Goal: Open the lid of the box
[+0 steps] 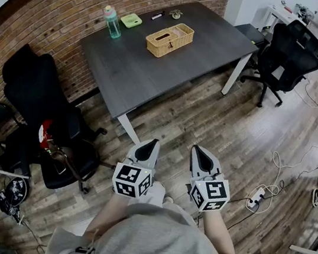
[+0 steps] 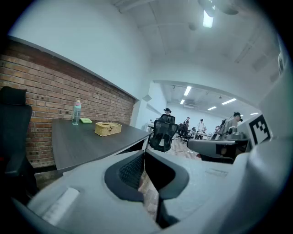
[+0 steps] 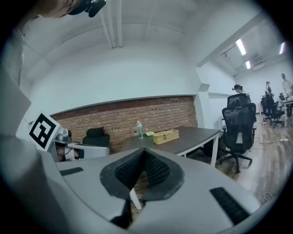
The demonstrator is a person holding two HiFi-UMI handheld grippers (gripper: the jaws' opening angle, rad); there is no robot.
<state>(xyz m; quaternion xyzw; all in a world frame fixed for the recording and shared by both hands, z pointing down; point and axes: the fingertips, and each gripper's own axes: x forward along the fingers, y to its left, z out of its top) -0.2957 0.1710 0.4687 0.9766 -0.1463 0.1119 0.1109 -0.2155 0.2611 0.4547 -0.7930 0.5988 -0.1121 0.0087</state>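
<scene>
A woven wicker box (image 1: pixel 169 39) with its lid down rests on the far part of the dark grey table (image 1: pixel 150 68). It also shows small in the left gripper view as the box (image 2: pixel 108 129) and in the right gripper view as the box (image 3: pixel 165 136). My left gripper (image 1: pixel 152 145) and right gripper (image 1: pixel 198 152) are held side by side over the wooden floor, well short of the table. Both are shut with nothing between the jaws. In their own views the left gripper (image 2: pixel 143 154) and right gripper (image 3: pixel 143 153) point toward the table.
A teal bottle (image 1: pixel 111 22) and a green dish (image 1: pixel 131 20) stand left of the box. A black office chair (image 1: pixel 288 54) sits at the table's right end, a dark chair (image 1: pixel 42 111) with a bag at the left. Cables and a power strip (image 1: pixel 256 196) lie on the floor.
</scene>
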